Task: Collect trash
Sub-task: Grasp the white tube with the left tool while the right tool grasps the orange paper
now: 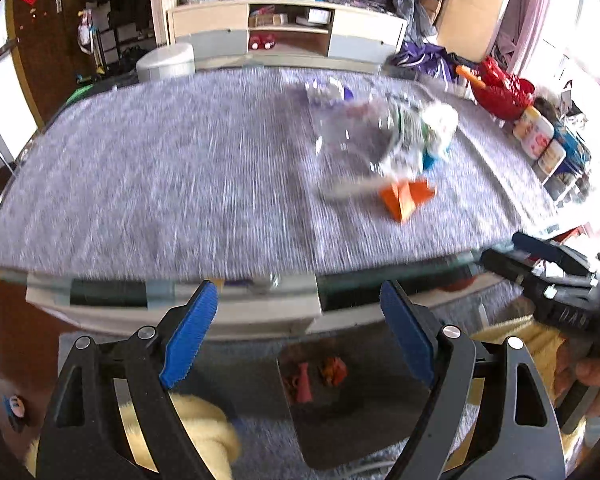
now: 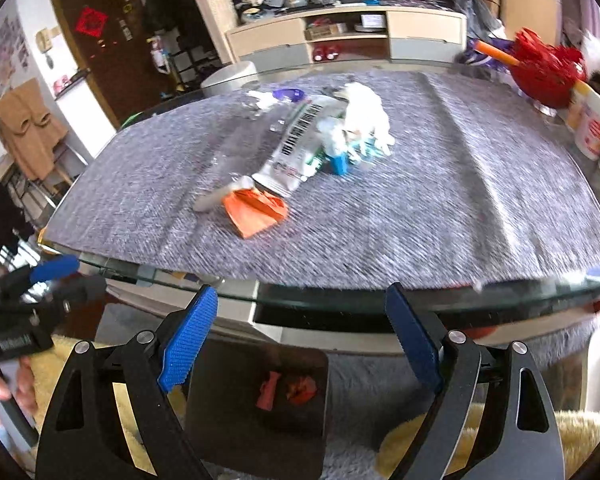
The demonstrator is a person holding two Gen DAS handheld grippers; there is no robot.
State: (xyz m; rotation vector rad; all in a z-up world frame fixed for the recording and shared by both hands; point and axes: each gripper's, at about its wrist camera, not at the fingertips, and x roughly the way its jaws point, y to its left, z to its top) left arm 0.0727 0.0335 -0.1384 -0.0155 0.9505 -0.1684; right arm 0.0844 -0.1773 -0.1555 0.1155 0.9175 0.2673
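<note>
A heap of trash lies on the grey table cloth (image 2: 440,208): a white tube with a barcode (image 2: 296,144), crumpled white tissue (image 2: 364,112), a blue cap (image 2: 338,164) and a folded orange paper (image 2: 256,208). The left wrist view shows the same heap, blurred, with the orange paper (image 1: 406,198) nearest. My left gripper (image 1: 300,332) and right gripper (image 2: 300,336) both hang open and empty in front of the table's near edge, above a dark bin (image 2: 260,420) that holds red scraps (image 2: 288,390). Each gripper shows in the other's view, the right gripper (image 1: 512,250) and the left gripper (image 2: 66,278).
The glass table edge (image 2: 340,300) runs just beyond my fingertips. A red basket (image 2: 548,72) and several tubs (image 2: 592,128) stand at the table's far right. A low cabinet (image 2: 348,36) and a round white bin (image 2: 228,76) stand behind. A hand (image 1: 596,372) grips the right tool.
</note>
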